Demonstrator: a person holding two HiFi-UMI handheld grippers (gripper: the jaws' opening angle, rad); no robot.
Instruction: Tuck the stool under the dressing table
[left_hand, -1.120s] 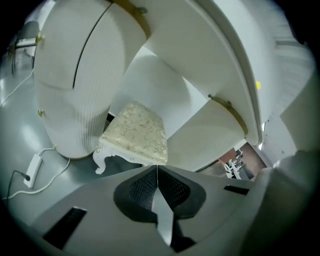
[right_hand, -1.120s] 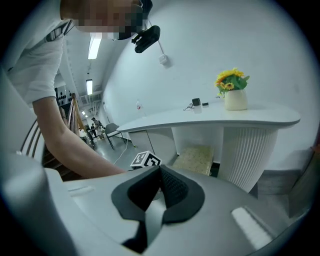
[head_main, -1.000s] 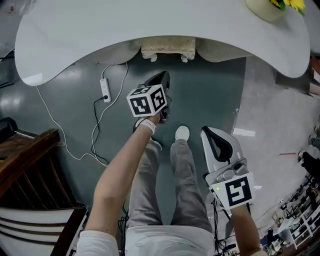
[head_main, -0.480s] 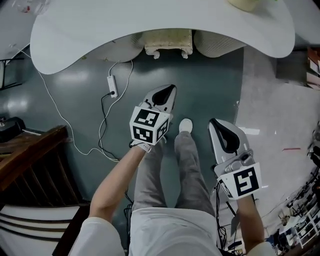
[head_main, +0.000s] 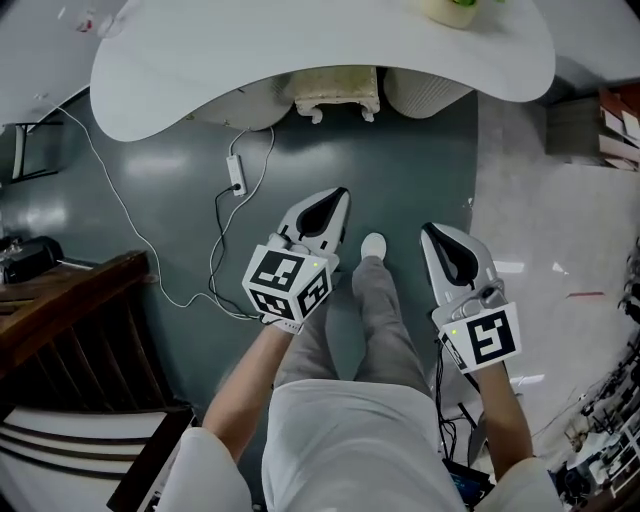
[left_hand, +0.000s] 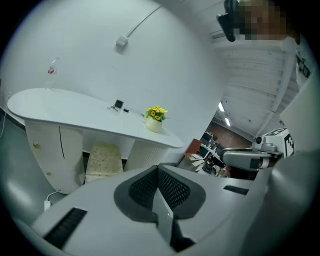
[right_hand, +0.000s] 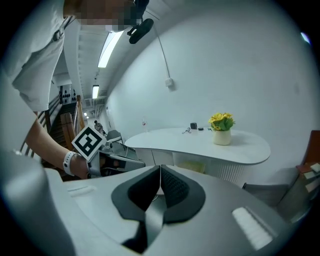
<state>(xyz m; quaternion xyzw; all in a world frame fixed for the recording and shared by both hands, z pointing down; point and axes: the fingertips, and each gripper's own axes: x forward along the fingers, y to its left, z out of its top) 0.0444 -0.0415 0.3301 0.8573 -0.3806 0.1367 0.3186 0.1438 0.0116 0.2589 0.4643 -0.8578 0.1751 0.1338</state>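
The cream padded stool (head_main: 337, 92) stands under the white dressing table (head_main: 200, 70), between its two pedestals, with only its near edge showing. In the left gripper view the stool (left_hand: 102, 159) sits in the table's (left_hand: 65, 110) knee gap. My left gripper (head_main: 335, 197) hangs over the dark floor, well back from the stool, shut and empty. My right gripper (head_main: 442, 237) is beside it, also shut with nothing in it. In their own views the left gripper (left_hand: 158, 170) and the right gripper (right_hand: 160, 172) each have their pads pressed together.
A pot of yellow flowers (head_main: 452, 10) stands on the tabletop. A white power strip and cable (head_main: 237, 175) lie on the floor at the left. Dark wooden stairs (head_main: 70, 330) are at the far left. My leg and white shoe (head_main: 373, 245) are between the grippers.
Both grippers have risen and drawn back from the table toward my body. The left one moved more and rolled. The stool has stayed under the table.
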